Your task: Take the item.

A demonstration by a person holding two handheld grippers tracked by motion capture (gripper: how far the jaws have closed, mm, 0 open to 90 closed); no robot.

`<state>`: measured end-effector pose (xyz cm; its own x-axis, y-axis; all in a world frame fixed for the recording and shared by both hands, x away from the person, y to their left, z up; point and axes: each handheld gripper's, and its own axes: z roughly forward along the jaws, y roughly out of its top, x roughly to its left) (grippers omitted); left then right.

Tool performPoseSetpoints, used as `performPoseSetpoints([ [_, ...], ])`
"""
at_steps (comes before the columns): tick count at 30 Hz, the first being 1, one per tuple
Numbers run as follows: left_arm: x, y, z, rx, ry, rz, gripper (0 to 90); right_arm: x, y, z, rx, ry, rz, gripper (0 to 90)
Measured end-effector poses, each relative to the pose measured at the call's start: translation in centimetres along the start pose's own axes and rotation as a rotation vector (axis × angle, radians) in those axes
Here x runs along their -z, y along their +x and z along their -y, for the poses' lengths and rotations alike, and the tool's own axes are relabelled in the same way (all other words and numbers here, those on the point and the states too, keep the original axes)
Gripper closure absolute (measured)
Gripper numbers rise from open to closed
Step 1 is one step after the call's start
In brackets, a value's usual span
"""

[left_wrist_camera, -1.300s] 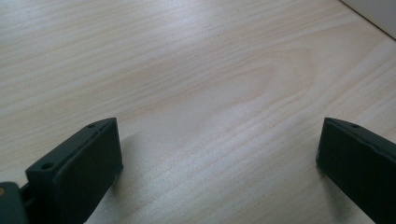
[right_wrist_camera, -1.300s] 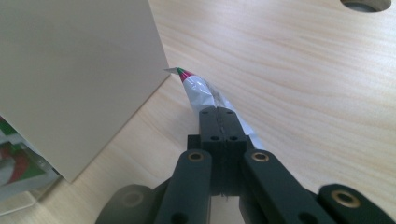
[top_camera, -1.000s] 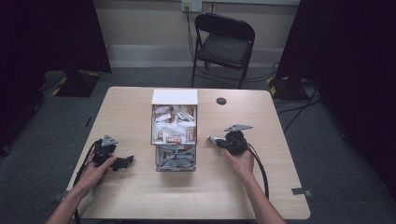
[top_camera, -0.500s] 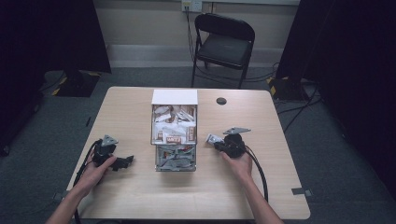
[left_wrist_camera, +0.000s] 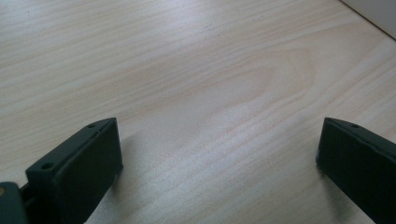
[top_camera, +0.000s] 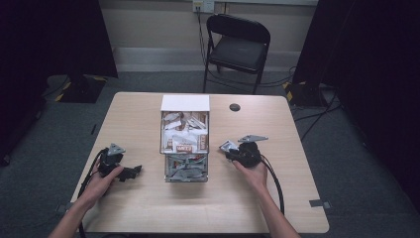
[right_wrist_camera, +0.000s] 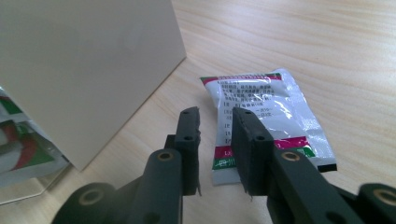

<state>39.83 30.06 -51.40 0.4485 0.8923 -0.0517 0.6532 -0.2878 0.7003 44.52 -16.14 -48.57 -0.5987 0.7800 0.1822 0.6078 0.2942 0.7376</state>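
The right claw (top_camera: 232,151) has slid a tiny bit toward the person since a second ago. The left claw (top_camera: 134,171) has stayed put.

In the right gripper view, the right claw (right_wrist_camera: 215,112) has its two jaws close, with a thin gap between them. A small shiny packet (right_wrist_camera: 261,116) lies flat on the worktop (right_wrist_camera: 327,42) past the jaw tips. The jaws hide its near edge, so I cannot tell if they touch it. The print on it is too small to read. Just beside the packet stands the pale wall of a box (right_wrist_camera: 84,60), cut off at the top.

In the left gripper view, the left claw (left_wrist_camera: 219,126) has its jaws wide apart over bare wood.

From the high view, the packet (top_camera: 227,145) is just right of the box (top_camera: 184,144) in the middle of the worktop (top_camera: 148,208). The box holds many packets, jumbled and hard to count. A small black round thing (top_camera: 235,107) sits behind. A chair (top_camera: 237,44) stands past the far edge.
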Motion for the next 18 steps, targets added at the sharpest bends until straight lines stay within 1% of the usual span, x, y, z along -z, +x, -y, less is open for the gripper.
performPoseSetpoints([
  [1, 0.0, 0.0, 0.0, -0.007, 0.005, -0.001, 0.0, 0.2, -0.1, -0.1, 0.0, -0.003, -0.005, 70.0],
  [2, 0.0, 0.0, 0.0, -0.007, 0.004, -0.001, 0.0, 0.3, -0.1, -0.1, -0.006, -0.009, -0.003, 67.4],
  [4, 0.0, 0.0, 0.0, -0.001, 0.001, 0.0, 0.0, 0.7, -0.2, -0.1, -0.009, -0.016, -0.009, 66.0],
  [6, 0.0, 0.0, 0.0, -0.002, 0.001, 0.0, 0.0, 1.1, -0.2, -0.2, -0.012, -0.023, -0.009, 60.5],
  [9, 0.0, 0.0, 0.0, -0.007, 0.005, -0.001, 0.0, 1.7, -0.2, -0.4, -0.014, -0.04, 0.013, 52.2],
  [10, 0.0, 0.0, 0.0, 0.0, 0.0, 0.0, 0.0, 1.8, -0.2, -0.4, -0.015, -0.046, 0.019, 50.5],
  [13, 0.0, 0.0, 0.0, -0.001, 0.001, 0.0, 0.0, 2.2, -0.2, -0.6, -0.02, -0.064, 0.031, 44.6],
  [14, 0.0, 0.0, 0.0, -0.007, 0.004, -0.001, 0.0, 2.3, -0.3, -0.6, -0.02, -0.069, 0.036, 43.4],
  [16, 0.0, 0.0, 0.0, -0.001, 0.001, 0.0, 0.0, 2.6, -0.4, -0.6, -0.024, -0.071, 0.036, 39.8],
  [17, 0.0, 0.0, 0.0, -0.007, 0.005, -0.001, 0.0, 2.7, -0.4, -0.7, -0.027, -0.07, 0.043, 38.2],
  [18, 0.0, 0.0, 0.0, 0.0, 0.0, 0.0, 0.0, 2.9, -0.4, -0.7, -0.026, -0.071, 0.049, 37.4],
])
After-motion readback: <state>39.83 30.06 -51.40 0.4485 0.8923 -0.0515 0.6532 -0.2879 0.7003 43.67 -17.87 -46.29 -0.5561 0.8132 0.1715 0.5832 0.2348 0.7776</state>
